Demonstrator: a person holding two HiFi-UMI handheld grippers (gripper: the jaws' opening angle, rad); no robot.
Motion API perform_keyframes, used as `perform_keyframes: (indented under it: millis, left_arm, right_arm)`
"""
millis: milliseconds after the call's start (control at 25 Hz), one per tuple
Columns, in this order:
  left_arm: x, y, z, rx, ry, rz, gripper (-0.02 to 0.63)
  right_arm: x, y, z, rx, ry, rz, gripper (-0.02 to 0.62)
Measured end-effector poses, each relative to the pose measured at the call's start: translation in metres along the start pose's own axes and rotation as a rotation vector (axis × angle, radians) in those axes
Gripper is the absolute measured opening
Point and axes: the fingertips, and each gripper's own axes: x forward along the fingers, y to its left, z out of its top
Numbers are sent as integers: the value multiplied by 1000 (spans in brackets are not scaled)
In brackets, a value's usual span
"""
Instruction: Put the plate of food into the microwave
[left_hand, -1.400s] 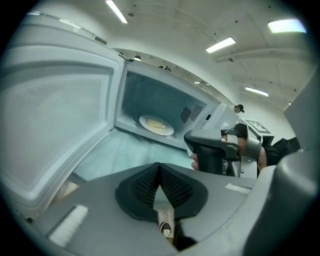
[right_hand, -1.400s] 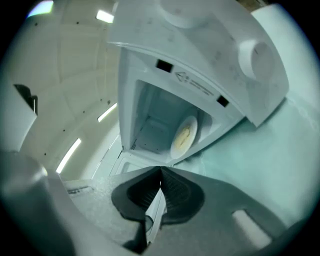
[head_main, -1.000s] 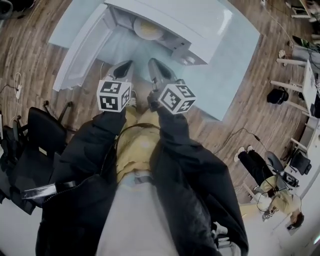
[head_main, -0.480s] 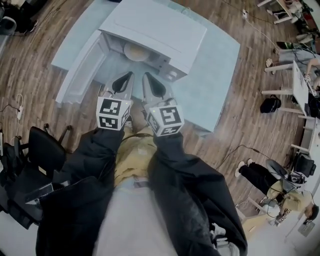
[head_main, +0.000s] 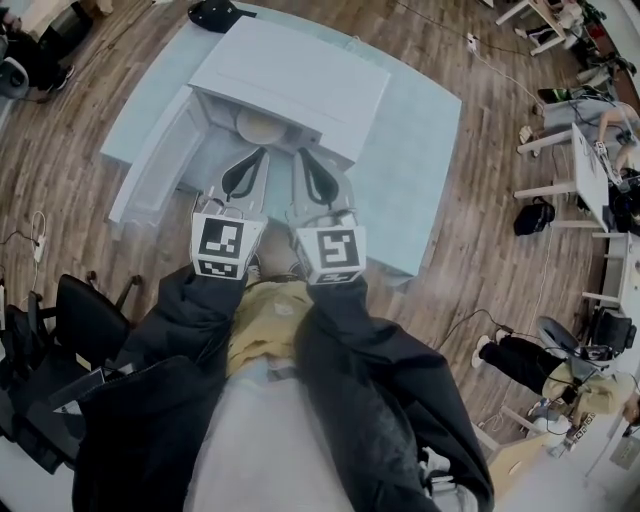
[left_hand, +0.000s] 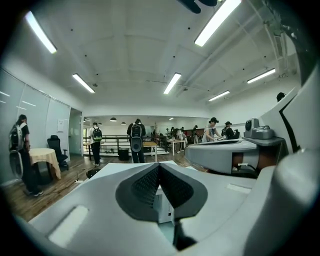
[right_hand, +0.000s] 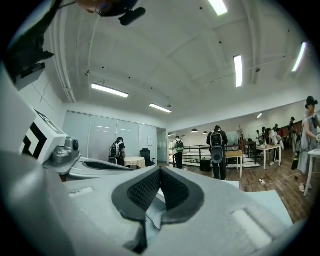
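Note:
The white microwave (head_main: 290, 75) stands on a light blue table (head_main: 420, 170), its door (head_main: 150, 165) swung open to the left. Inside its cavity lies the plate of food (head_main: 262, 127), partly hidden under the top. My left gripper (head_main: 257, 155) and right gripper (head_main: 300, 155) hover side by side just in front of the opening, apart from the plate. Both are shut with nothing between the pads, as the left gripper (left_hand: 159, 167) and right gripper (right_hand: 160, 172) views show, and both point level across the room.
A black office chair (head_main: 85, 300) stands on the wooden floor at the left. A black object (head_main: 212, 12) lies at the table's far edge. Desks and people (head_main: 570, 395) are off to the right; several people stand across the room (left_hand: 136, 140).
Both grippers have drawn closer together and now lie parallel. The microwave has shifted up and left in the head view, so more of its top shows.

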Motion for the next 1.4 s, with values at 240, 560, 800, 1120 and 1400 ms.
perform_keyframes:
  millis: [240, 560, 800, 1120, 1400]
  left_arm:
    - [-4, 0, 12, 18, -36, 15, -2]
    - [1, 7, 20, 29, -65, 50, -2]
    - [3, 6, 24, 39, -68, 46, -2]
    - [5, 6, 26, 50, -69, 43, -2]
    - [6, 5, 24, 45, -62, 43, -2]
  right_arm:
    - [1, 4, 16, -18, -31, 17, -6]
    - [7, 3, 19, -40, -60, 55, -6]
    - [7, 4, 26, -52, -76, 57, -8]
    - [7, 4, 29, -66, -78, 55, -8]
    - [6, 3, 31, -68, -78, 52, -8]
